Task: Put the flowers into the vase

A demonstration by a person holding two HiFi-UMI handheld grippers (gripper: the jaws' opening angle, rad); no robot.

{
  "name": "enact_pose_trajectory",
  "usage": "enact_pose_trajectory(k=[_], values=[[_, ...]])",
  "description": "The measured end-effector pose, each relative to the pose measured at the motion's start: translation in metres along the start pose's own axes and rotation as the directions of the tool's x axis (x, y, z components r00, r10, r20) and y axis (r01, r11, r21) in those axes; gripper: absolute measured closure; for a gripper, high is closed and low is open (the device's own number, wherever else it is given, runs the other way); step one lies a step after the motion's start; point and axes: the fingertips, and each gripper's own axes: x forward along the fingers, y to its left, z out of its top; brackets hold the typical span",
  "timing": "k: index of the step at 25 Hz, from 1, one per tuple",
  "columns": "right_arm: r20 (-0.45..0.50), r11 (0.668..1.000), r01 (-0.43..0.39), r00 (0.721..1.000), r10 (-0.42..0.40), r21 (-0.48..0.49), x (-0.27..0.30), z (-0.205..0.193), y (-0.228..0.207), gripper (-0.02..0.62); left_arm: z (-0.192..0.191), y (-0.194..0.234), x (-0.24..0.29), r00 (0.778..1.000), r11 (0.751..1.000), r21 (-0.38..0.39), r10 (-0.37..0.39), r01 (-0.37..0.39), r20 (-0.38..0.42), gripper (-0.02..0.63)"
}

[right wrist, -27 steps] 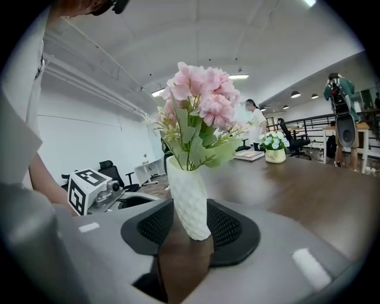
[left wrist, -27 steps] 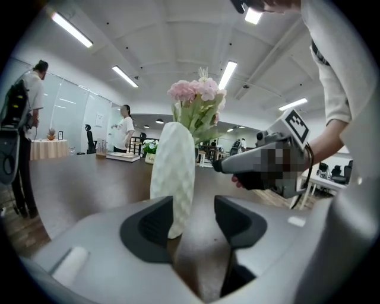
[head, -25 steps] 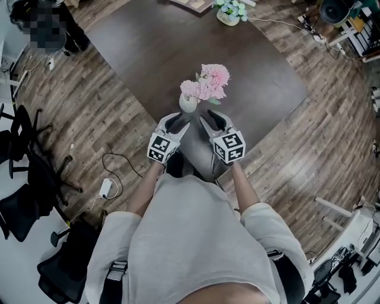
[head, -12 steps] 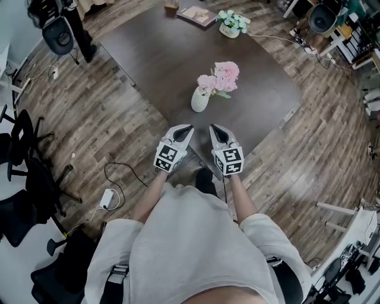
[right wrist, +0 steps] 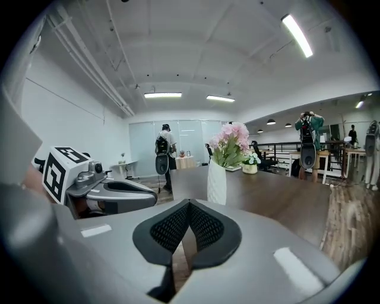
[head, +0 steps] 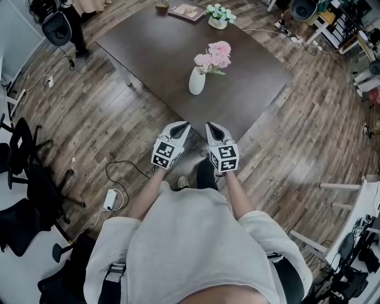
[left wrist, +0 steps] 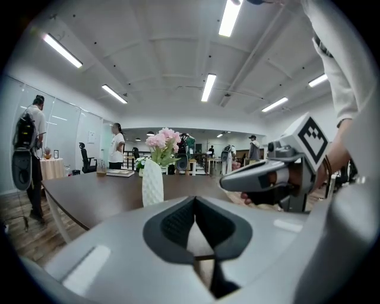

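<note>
A white vase [head: 197,81] stands upright on the dark table [head: 154,47], with pink flowers [head: 214,56] in it. The vase [left wrist: 152,183] and its flowers [left wrist: 162,140] show ahead in the left gripper view, and the vase [right wrist: 217,183] with its flowers [right wrist: 232,138] in the right gripper view. My left gripper [head: 183,126] and right gripper [head: 211,126] are side by side over the floor, short of the table's near corner and well back from the vase. Both are shut with nothing between the jaws.
A small pot of pale flowers [head: 217,15] and a book [head: 186,11] lie at the table's far side. Black office chairs [head: 24,154] stand at the left, a cable and charger [head: 110,193] lie on the wooden floor. People stand in the background [left wrist: 117,146].
Both grippers drew back from beside the vase to beyond the table's near corner, and their jaws went from open to shut. The vase and flowers stayed in place.
</note>
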Motion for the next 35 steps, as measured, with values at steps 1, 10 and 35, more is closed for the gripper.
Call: enact_pose_trajectory(k=[1,10,35], values=[[0.003,1.000,0.006,1.000,-0.006,-0.002,-0.007,-0.001,0.002,0.597,0.000,-0.005,-0.003,1.000,1.000,0.002,-0.005,0.005,-0.002,0.595],[0.046,0.999,0.039,0.998,-0.039,-0.006,-0.058,0.005,-0.005,0.598,0.006,-0.052,-0.010,1.000,1.000,-0.007,-0.006,0.006,-0.012,0.595],[0.049,0.999,-0.044,0.998,0.046,-0.025,-0.140,-0.009,-0.042,0.598,0.021,-0.147,-0.001,0.994,0.993,-0.052,0.106,-0.106,-0.002,0.595]])
